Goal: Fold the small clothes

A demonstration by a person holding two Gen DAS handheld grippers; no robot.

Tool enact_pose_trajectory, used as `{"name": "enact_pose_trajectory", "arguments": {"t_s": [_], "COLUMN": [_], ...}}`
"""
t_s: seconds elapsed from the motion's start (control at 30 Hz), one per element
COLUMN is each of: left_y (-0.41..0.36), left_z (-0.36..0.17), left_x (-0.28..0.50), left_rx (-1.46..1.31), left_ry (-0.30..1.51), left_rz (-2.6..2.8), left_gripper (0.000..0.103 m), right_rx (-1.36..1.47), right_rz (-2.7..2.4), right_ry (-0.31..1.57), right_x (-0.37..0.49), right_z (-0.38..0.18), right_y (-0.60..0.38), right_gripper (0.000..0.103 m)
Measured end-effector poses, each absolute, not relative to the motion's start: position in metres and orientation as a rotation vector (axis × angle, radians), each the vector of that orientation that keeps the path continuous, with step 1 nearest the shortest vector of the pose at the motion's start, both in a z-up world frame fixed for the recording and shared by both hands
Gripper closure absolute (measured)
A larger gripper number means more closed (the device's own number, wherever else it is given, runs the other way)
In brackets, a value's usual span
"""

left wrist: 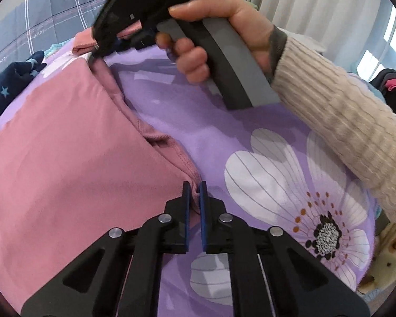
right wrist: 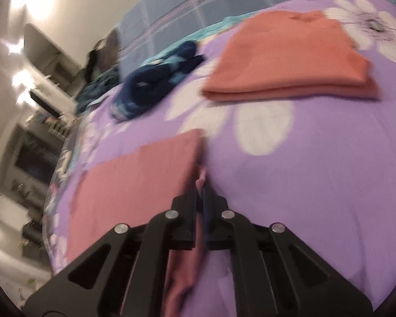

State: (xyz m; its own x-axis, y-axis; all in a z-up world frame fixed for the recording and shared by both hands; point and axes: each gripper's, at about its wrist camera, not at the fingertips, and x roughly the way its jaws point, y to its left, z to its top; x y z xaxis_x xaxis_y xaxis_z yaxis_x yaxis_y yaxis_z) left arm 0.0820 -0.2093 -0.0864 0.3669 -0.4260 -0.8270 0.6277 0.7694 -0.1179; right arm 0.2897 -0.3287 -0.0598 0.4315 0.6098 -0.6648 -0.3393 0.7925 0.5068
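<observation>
Pink garment (left wrist: 66, 145) lies flat on purple floral bedsheet (left wrist: 250, 121), smooth matte knit, folded edge with stitched hem running diagonally. Left gripper (left wrist: 194, 198) has its blue-padded fingers nearly together, pinching the hem corner. Right gripper (right wrist: 200, 195), held by right hand (left wrist: 224, 39) in a ribbed cream sleeve, is clamped on the far corner of the same garment; cloth bunches between its fingers. Folded coral garment (right wrist: 287, 55) sits further up the bed, a neat rectangle. Crumpled navy star-print garment (right wrist: 155, 79) lies near it. Plaid grey-blue quilt (right wrist: 198, 8) beyond; pleated white curtains (left wrist: 303, 5) behind.
</observation>
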Motion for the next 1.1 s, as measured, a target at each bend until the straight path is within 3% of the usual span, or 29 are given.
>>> {"name": "enact_pose_trajectory", "arguments": {"t_s": [0.13,0.33,0.4,0.43,0.63,0.73,0.8,0.83,0.97,1.1], "left_y": [-0.205,-0.204,-0.201,-0.201,-0.213,-0.217,-0.215,-0.212,-0.180,-0.123], "left_z": [-0.089,-0.092,-0.093,-0.093,-0.099,-0.100,-0.095,-0.093,-0.079,-0.072], "left_x": [0.091,0.090,0.092,0.093,0.081,0.075,0.070,0.068,0.051,0.041], "left_rx": [0.201,0.202,0.188,0.185,0.201,0.217,0.196,0.196,0.204,0.109], "left_ry": [0.996,0.987,0.984,0.983,1.014,0.990,0.993,0.989,0.936,0.920], "left_rz": [-0.719,-0.761,-0.786,-0.793,-0.861,-0.852,-0.856,-0.854,-0.770,-0.627], "left_gripper": [0.098,0.097,0.097,0.097,0.097,0.092,0.089,0.086,0.063,0.061], "right_rx": [0.332,0.304,0.352,0.346,0.242,0.205,0.071,-0.012,0.031,0.002], "right_rz": [0.593,0.503,0.494,0.493,0.675,0.763,0.693,0.649,0.583,0.560], "right_ry": [0.882,0.960,0.942,0.927,0.904,0.967,1.028,1.009,0.980,0.923], "right_x": [0.294,0.313,0.306,0.301,0.253,0.227,0.213,0.205,0.193,0.170], "right_z": [-0.044,-0.081,-0.074,-0.069,-0.044,-0.057,-0.075,-0.083,-0.069,-0.048], "right_y": [-0.331,-0.334,-0.343,-0.347,-0.338,-0.320,-0.306,-0.300,-0.310,-0.314], "right_gripper": [0.100,0.100,0.099,0.094,0.094,0.084,0.084,0.090,0.091,0.088]}}
